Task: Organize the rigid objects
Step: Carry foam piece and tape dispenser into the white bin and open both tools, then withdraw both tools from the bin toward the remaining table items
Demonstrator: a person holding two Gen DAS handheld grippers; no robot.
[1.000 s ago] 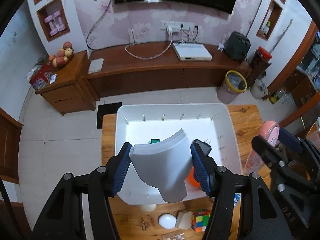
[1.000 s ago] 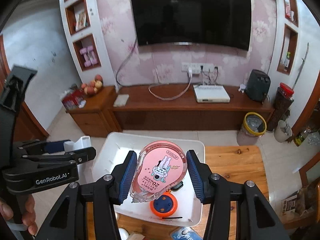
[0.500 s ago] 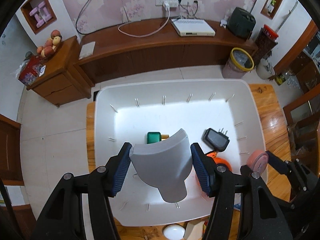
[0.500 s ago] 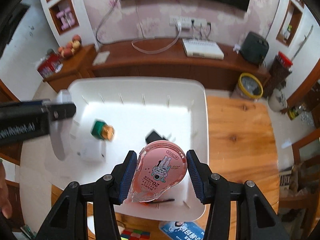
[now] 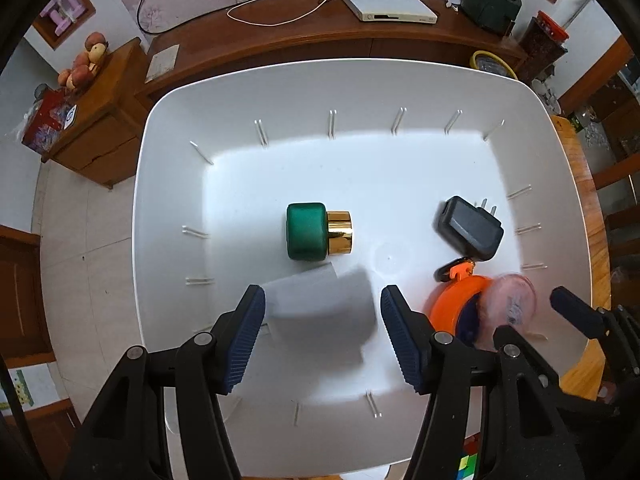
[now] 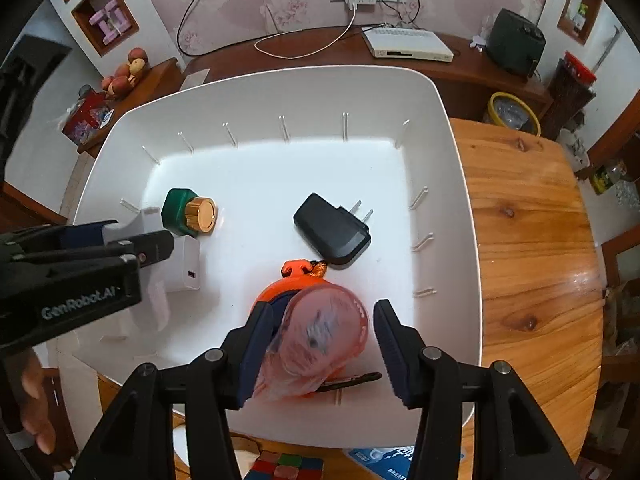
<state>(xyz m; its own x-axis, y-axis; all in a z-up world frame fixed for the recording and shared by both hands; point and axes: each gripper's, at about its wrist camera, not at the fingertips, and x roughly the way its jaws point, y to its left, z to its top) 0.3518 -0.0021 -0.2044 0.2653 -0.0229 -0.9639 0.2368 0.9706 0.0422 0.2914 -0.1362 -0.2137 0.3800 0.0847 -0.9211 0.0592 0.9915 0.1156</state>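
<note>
Right hand-held gripper (image 6: 322, 338) opening around blurred pink tape dispenser (image 6: 318, 340), above orange reel (image 6: 280, 292); black charger (image 6: 332, 228) just beyond.

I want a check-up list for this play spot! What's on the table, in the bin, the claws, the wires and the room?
Surface: wooden table bearing a white bin.
Job's things: in the bin lie a green jar, a black plug, an orange reel, a white block and a pink tape case, the last two blurred.
Clutter: a colour cube and a blue packet beside the bin.
Grippers: left gripper opening, block between the jaws; right gripper opening, case between the jaws.
Cables: a white cord looped on the cabinet.
Surroundings: fruit, a yellow-rimmed bin.
</note>
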